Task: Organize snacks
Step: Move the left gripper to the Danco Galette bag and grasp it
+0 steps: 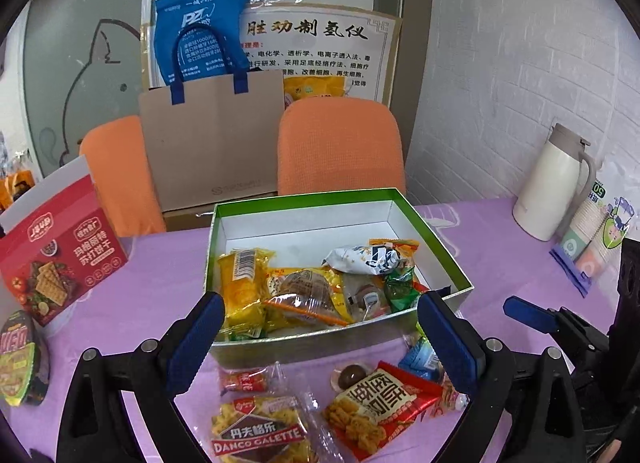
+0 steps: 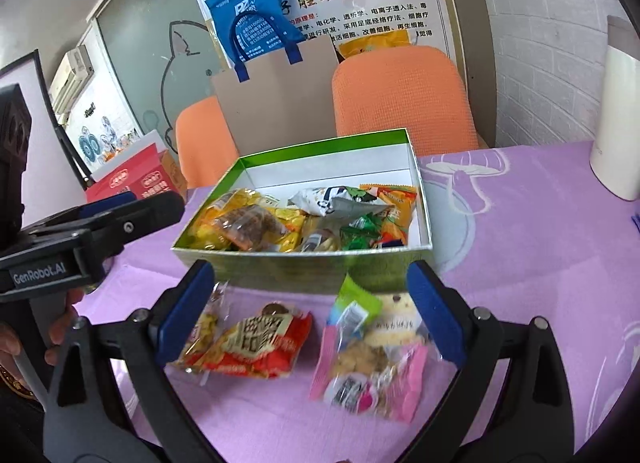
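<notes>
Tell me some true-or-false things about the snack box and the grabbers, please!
1. The green box has snacks inside. True.
2. Both grabbers are squeezing a snack. False: the left gripper and right gripper stand open, holding nothing.
3. Every snack is already in the box. False: a red packet and a pink packet lie on the purple tablecloth.
4. A white jug stands on the table. True.

Office or meeting room: orange chairs (image 1: 340,143), wall posters (image 1: 316,51), frosted-glass partition (image 1: 84,63), thermos jug (image 1: 556,183).
</notes>
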`<action>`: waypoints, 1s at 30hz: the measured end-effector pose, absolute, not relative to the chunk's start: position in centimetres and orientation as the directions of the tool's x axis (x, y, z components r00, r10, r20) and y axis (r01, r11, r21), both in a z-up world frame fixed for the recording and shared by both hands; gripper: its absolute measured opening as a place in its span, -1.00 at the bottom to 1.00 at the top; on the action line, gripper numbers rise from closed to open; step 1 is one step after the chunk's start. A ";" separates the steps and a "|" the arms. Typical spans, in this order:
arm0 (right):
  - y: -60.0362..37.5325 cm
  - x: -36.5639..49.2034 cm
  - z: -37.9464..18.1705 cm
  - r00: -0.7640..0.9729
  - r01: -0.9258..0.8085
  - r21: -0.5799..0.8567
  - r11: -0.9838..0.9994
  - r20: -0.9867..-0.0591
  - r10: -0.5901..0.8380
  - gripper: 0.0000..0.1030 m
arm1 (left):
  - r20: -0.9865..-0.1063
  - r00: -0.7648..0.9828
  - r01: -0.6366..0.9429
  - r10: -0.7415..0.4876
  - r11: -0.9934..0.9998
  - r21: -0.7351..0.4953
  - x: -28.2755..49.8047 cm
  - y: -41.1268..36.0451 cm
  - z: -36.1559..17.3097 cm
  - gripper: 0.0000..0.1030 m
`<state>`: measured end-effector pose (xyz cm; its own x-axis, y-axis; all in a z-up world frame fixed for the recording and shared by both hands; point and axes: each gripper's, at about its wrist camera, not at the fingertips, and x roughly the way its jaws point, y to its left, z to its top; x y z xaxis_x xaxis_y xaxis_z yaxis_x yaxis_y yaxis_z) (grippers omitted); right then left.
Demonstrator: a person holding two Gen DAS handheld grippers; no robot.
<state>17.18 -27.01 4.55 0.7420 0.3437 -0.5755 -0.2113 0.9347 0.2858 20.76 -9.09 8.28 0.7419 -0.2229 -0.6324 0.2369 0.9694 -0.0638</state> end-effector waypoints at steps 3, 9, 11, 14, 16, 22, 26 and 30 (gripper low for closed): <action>-27.3 15.0 5.0 0.746 -0.198 0.305 0.932 -0.570 0.345 0.88 | -0.618 0.750 0.228 -0.235 0.969 -0.093 18.5 -8.1 8.7 0.94; -28.0 10.6 4.9 0.753 -0.187 0.354 0.916 -0.547 0.365 0.89 | -0.607 0.763 0.198 -0.220 0.975 -0.105 14.3 -6.6 8.9 0.96; -28.0 9.4 4.7 0.756 -0.182 0.351 0.919 -0.548 0.359 0.89 | -0.613 0.765 0.179 -0.196 0.980 -0.090 13.2 -6.3 8.7 0.96; -28.1 7.9 4.2 0.755 -0.176 0.356 0.918 -0.549 0.358 0.89 | -0.619 0.765 0.164 -0.178 0.983 -0.080 11.9 -5.7 8.2 0.96; -28.2 7.1 3.7 0.748 -0.172 0.351 0.920 -0.561 0.354 0.89 | -0.625 0.763 0.154 -0.164 0.986 -0.071 10.9 -5.3 7.8 0.96; -28.9 5.5 1.4 0.732 -0.153 0.237 0.960 -0.625 0.271 0.88 | -0.646 0.749 0.155 -0.149 0.987 -0.048 9.0 -4.4 5.7 0.96; -29.5 6.1 0.0 0.710 -0.133 0.210 0.969 -0.662 0.241 0.89 | -0.679 0.719 0.152 -0.147 0.987 -0.053 8.4 -3.7 3.9 0.96; -29.4 7.7 -0.4 0.696 -0.109 0.211 0.971 -0.682 0.226 0.79 | -0.709 0.688 0.156 -0.154 0.986 -0.063 7.9 -2.7 2.7 0.96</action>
